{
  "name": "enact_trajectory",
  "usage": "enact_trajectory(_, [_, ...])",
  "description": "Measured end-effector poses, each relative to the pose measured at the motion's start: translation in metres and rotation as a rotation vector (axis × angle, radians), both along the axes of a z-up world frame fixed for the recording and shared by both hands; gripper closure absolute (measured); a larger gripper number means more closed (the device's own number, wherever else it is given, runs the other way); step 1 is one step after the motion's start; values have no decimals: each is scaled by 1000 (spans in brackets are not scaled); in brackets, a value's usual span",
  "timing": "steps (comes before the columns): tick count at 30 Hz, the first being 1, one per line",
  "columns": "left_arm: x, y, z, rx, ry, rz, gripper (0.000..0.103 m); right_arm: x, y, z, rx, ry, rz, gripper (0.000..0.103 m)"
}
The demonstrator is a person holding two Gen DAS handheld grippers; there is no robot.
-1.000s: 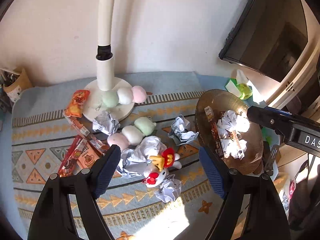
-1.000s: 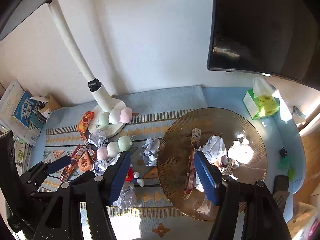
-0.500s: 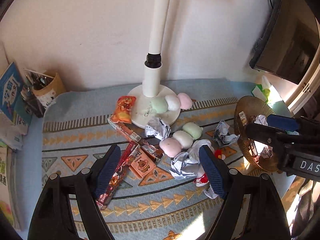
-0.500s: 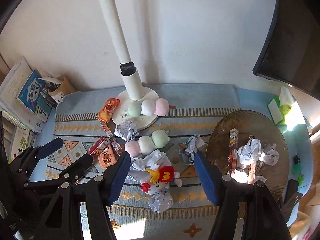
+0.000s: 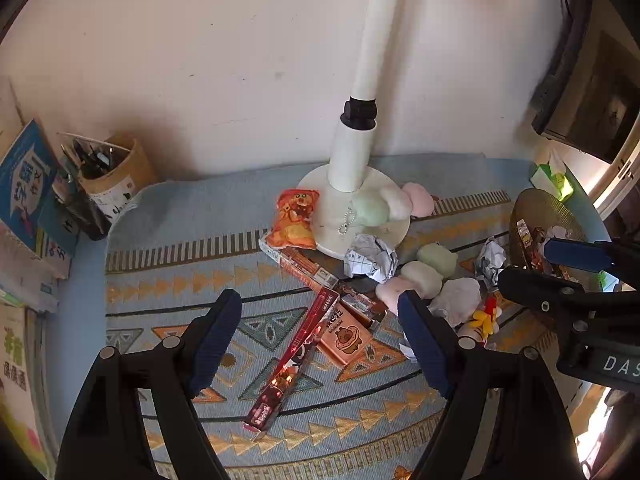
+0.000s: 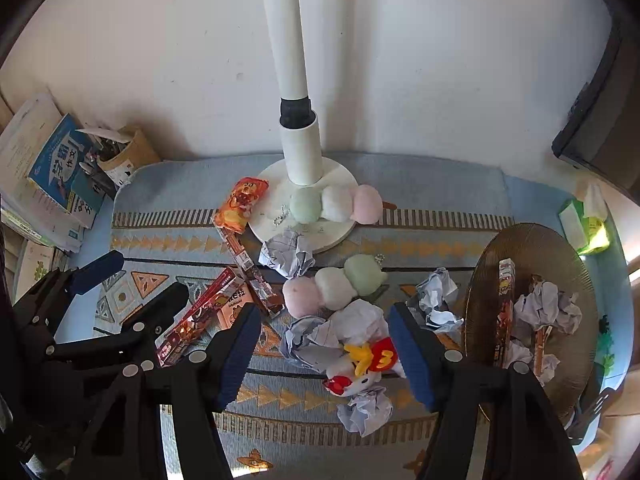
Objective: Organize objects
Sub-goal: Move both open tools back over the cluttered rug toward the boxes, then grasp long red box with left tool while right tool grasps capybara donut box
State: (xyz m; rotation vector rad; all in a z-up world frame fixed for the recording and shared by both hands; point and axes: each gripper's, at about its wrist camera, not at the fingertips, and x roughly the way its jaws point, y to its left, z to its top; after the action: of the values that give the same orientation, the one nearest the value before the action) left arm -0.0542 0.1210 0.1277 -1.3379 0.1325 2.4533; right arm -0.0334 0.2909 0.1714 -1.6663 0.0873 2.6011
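Two dango plushes (image 6: 335,205), perhaps nine paper wads (image 6: 286,258)

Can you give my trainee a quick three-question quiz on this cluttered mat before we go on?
1. True or false: both grippers are empty with jaws open.
2. What lies in the round brown ribbed plate? A) plush toys B) crumpled paper and snack wrappers C) books
3. What rests on the white round lamp base?

Key:
1. True: left gripper and right gripper hold nothing.
2. B
3. The pastel three-ball dango plush lies across it; the orange snack bag overlaps its edge.
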Motion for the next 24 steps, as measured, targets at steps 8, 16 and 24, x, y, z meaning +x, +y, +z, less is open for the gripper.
enact_trajectory(8, [-17,-22,-23,77,-82,-1,24,-10,-4,-12,0,-24,3,39])
enact_trajectory(16, [-38,-75,-69,212,-239,44,24,-26,5,-53,-155,-93,5,39])
enact_trajectory(24, [-32,-55,-91,201,-314,-223,26,-43,-35,-103,-273,-191,133,54])
